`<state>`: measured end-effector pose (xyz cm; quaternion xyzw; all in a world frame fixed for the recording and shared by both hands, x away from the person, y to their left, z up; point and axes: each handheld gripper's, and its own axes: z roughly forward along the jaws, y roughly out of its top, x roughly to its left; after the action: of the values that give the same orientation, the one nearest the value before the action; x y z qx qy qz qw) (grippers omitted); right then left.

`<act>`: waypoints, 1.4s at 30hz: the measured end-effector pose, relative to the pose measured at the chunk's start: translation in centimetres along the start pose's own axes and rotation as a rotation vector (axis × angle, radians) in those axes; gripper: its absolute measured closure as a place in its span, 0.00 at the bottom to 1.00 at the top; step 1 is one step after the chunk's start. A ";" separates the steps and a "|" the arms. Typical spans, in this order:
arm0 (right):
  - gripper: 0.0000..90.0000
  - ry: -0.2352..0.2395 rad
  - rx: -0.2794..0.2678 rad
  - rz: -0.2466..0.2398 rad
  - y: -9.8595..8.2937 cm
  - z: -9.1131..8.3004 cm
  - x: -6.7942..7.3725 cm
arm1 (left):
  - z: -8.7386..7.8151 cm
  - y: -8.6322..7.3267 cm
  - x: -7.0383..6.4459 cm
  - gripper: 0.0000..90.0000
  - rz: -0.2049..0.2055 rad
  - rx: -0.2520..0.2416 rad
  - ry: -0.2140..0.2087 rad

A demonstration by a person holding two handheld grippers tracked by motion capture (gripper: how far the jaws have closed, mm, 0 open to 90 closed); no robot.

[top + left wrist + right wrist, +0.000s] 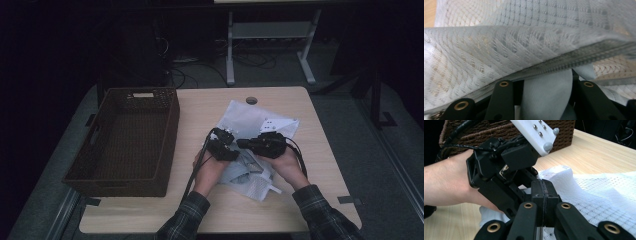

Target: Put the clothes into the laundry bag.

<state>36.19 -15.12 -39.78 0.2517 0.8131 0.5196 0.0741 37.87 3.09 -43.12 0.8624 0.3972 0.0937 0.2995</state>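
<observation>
On the left of the desk [210,205], a dark woven basket [127,140] sits along the left edge, touching neither gripper. No writing is legible anywhere; a pale tag on the basket's far rim is too small to read.

Right of the basket, a white mesh laundry bag [250,122] lies crumpled mid-desk, zipper [554,67] running diagonally in the left gripper view. Left gripper [223,149] rests at the bag's near-left part; in its own view the jaws stand spread with mesh and a pale fabric fold between them, whether squeezed cannot be told. Right gripper [250,144] sits just beside it, tips pointing left toward the other; its jaws are pressed together, pads meeting on a thin edge of the mesh [544,202]. The white plate [534,132] on top of the left gripper is seen in the right gripper view.

Open room: bare wood ahead of the bag near a round grommet [251,100], a bare strip along the right edge, and a bare strip along the near edge between the sleeves [320,210].
</observation>
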 end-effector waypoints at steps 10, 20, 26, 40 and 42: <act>0.99 -0.009 0.016 0.007 -0.3 0.0 -0.2 | 0.6 -0.3 -0.2 0.50 0.007 -0.027 -0.054; 0.99 -0.019 0.006 0.013 -0.2 -0.4 -0.4 | -1.1 -1.1 -0.4 0.26 0.055 -0.057 -0.060; 0.99 -0.023 -0.016 0.011 0.3 -0.7 -0.2 | -3.0 -1.7 -0.8 0.20 0.082 -0.080 -0.049; 0.99 -0.026 -0.018 0.008 0.4 -1.1 -0.1 | -6.1 -6.8 0.4 0.12 0.102 -0.080 -0.071; 0.99 -0.028 -0.019 0.006 0.4 -1.1 -0.1 | -6.0 -7.5 0.6 0.11 0.106 -0.076 -0.070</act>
<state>35.96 -15.92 -38.98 0.2608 0.8062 0.5240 0.0860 31.15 9.94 -42.80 0.8730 0.3366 0.0943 0.3401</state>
